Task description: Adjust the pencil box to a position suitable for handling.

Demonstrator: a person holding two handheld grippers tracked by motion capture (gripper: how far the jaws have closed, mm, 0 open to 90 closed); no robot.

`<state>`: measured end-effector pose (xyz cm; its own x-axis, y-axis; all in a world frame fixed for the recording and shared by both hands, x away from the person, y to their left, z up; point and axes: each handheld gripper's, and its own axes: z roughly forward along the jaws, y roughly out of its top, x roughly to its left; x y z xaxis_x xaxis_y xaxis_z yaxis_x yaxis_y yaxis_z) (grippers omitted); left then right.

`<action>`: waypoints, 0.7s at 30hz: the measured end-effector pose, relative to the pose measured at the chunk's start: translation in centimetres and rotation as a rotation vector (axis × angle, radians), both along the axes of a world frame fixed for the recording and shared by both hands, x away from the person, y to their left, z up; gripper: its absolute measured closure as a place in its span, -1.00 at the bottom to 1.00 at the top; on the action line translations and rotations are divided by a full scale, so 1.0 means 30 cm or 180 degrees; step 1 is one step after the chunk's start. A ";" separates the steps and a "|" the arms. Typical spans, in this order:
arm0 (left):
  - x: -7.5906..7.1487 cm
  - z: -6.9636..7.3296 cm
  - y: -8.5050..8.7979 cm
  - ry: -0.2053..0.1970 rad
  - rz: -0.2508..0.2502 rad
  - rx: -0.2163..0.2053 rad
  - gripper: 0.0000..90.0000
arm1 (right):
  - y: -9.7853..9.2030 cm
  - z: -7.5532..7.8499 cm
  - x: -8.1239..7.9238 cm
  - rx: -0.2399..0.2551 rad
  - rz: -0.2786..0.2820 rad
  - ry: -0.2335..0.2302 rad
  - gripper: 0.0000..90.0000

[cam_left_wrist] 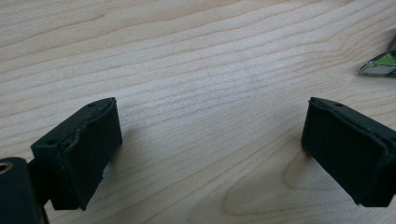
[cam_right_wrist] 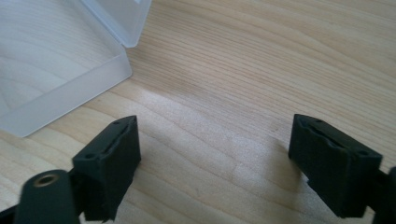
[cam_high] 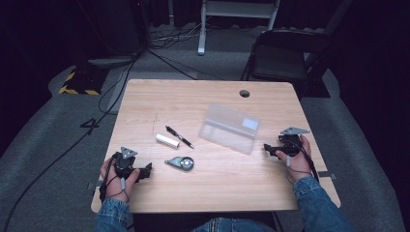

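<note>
While both hands rest low on the wooden table [cam_high: 203, 193] in the high view, the left gripper [cam_high: 146, 170] lies near the front left edge and the right gripper [cam_high: 267, 148] sits just beside the clear plastic box [cam_high: 229, 128], whose lid stands open. A pen [cam_high: 179, 137], a white tube [cam_high: 167, 140] and a round grey tool, maybe a tape measure [cam_high: 181, 163], lie between them.

In the left gripper view, the jaws stand wide apart with bare wood between.

In the right gripper view, the jaws gape wide and hold nothing; the box [cam_right_wrist: 56, 70] looks frosted and sits close, up at the left
</note>
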<state>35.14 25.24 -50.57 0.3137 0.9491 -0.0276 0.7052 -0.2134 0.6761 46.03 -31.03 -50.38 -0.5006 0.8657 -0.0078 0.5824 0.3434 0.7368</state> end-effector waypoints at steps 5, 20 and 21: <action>0.001 0.000 -0.004 0.0003 0.0016 0.0008 -0.90 | 0.013 -0.001 0.001 -0.0007 -0.0146 0.0018 -0.69; 0.003 -0.001 -0.004 0.0012 -0.0019 0.0022 -0.92 | 0.055 0.072 -0.044 0.0272 0.0027 0.0012 -0.27; 0.004 0.000 -0.004 0.0019 -0.0027 0.0028 -0.93 | 0.067 0.078 -0.044 0.0308 0.0030 -0.0034 -0.29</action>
<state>35.28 25.12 -50.57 0.3215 0.9467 -0.0211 0.7075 -0.2253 0.6698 44.70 -29.03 -48.04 -0.5089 0.8579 0.0704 0.5715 0.2755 0.7730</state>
